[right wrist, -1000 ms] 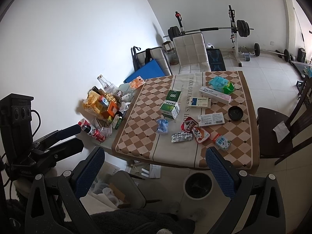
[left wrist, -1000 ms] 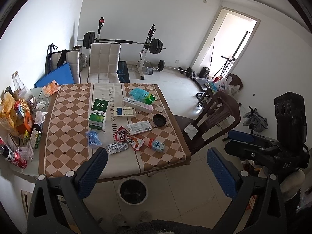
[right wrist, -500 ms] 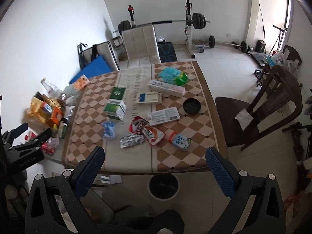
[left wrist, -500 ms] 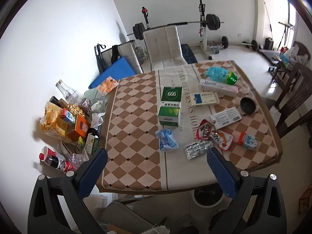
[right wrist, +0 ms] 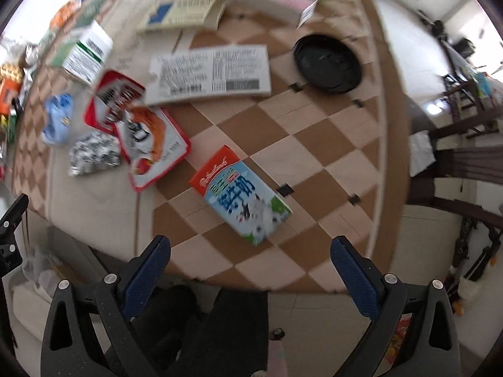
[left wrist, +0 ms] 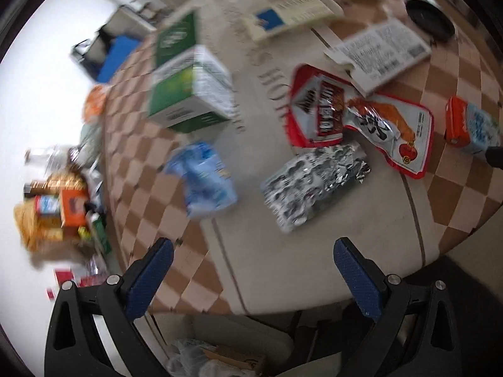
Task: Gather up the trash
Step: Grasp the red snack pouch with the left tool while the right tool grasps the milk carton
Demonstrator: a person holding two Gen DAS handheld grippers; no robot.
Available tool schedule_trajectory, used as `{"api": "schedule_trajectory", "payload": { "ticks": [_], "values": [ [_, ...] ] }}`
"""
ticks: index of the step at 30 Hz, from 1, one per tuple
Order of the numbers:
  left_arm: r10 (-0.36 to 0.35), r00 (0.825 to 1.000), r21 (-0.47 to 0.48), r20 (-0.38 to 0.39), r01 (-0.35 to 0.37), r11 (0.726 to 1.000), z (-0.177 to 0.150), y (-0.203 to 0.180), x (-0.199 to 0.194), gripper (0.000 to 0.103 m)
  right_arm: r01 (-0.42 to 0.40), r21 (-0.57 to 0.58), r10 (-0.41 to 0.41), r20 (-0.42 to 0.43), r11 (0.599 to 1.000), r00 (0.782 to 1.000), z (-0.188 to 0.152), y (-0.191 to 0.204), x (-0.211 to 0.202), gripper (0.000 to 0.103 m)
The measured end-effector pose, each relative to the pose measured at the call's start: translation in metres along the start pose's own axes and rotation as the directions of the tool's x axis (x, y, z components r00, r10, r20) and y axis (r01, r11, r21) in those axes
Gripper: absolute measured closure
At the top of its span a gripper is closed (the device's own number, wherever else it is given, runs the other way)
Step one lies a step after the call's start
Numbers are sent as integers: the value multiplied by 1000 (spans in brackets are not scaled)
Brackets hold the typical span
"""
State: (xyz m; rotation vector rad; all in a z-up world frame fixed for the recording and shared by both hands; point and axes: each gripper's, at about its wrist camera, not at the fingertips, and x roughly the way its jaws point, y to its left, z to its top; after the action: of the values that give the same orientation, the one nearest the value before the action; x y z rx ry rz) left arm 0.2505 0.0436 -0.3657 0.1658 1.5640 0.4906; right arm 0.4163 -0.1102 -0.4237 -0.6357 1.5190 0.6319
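L gripper [left wrist: 253, 267] spread wide, nothing btwn fingers, over near edge of desk [left wrist: 314, 257]. Ahead-left: crumpled blue wrapper [left wrist: 202, 180]; ahead-right, near: silver foil blister pack [left wrist: 314, 179]. Beyond that, red snack pouches [left wrist: 355, 116], green box [left wrist: 188, 91] further back-left. Pics blurred.

R gripper [right wrist: 250, 259] also spread wide, empty, at desk edge. Milk carton [right wrist: 242, 194] lies flat just ahead, btwn finger lines, not touching. Far left: foil pack, blue wrapper, red pouches. Back centre: white flat box [right wrist: 210, 73]. Back right: black dish [right wrist: 327, 62]. Dark chair [right wrist: 465, 163] at right.
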Motion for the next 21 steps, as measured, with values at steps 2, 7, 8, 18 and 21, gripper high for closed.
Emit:
{"api": "schedule_trajectory", "payload": {
  "ticks": [2,7,8,18,21],
  "values": [
    [-11,1000,79,-28,13,997,15,-10,17,0,-13,-63,10,-48,998,999,12,2,27,5],
    [-25,995,252,-96,49,967,40,-31,46,0,-27,-171,6,-119,985,993,25,4,63,29],
    [-33,994,270,-103,60,961,43,-34,50,1,-37,-180,18,-109,983,994,27,3,62,35],
    [-170,977,177,-131,192,965,51,-40,43,64,-126,-100,112,-139,987,984,29,-44,68,39],
    [-204,971,86,-128,216,973,42,-38,36,74,-142,-67,131,-147,988,980,18,-54,70,41]
  ]
}}
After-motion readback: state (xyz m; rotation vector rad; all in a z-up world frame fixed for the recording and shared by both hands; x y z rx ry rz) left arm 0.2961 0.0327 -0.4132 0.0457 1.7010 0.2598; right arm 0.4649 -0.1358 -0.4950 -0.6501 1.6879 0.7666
